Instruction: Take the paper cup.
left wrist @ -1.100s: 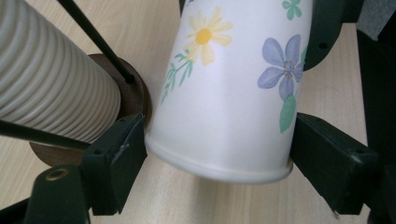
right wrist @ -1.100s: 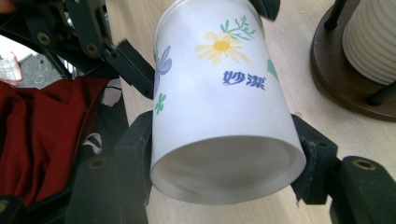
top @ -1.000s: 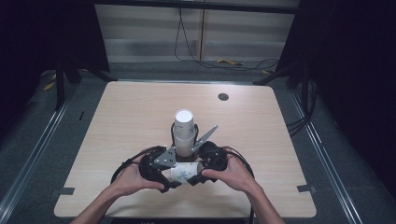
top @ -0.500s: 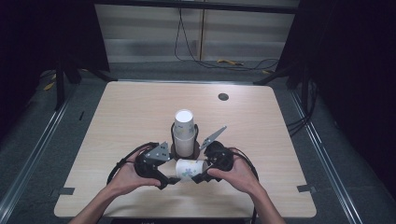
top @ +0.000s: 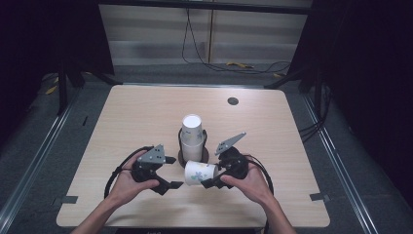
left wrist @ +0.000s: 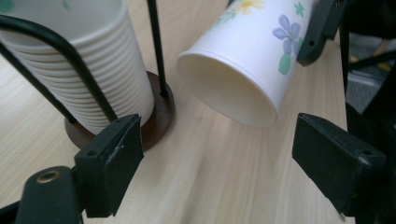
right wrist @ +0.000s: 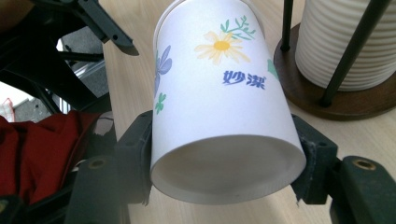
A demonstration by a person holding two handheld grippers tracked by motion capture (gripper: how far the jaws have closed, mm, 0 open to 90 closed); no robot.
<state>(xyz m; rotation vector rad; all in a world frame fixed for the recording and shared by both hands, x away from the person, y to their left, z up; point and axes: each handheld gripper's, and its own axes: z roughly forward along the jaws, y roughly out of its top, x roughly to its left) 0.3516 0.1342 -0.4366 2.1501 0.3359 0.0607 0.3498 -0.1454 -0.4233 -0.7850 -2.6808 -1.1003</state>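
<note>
one cup freed from the stack, left jaws let go

the right gripper [top: 210,181] held a single flowered paper cup [top: 199,172] across its base end, jaws closed on both sides of the wall, as seen in the right gripper view where the cup's [right wrist: 219,93] recessed bottom faced the camera. the cup lay on its side above the table [top: 272,126], mouth turned toward the left gripper [top: 171,172], just in front of the wooden-based wire holder [top: 183,155] and its stack of cups [top: 192,130].

change over the last second: earlier both grippers were bunched together at the cup, close under the stack. half a second later they had begun to part. now the left gripper stood well clear to the left, jaws spread wide with nothing between them; in the left gripper view the cup mouth [left wrist: 229,88] sat open ahead of the gap, untouched by either pad. the stack [left wrist: 93,70] stayed upright in the holder.

judgement: the separating step looked done, one cup off the pile and carried by the right gripper alone. the hold was on the thin wall near the base, so a hard squeeze could dent it. the free cup presumably wanted setting upright on the bare table next, away from the holder's wire posts.
</note>
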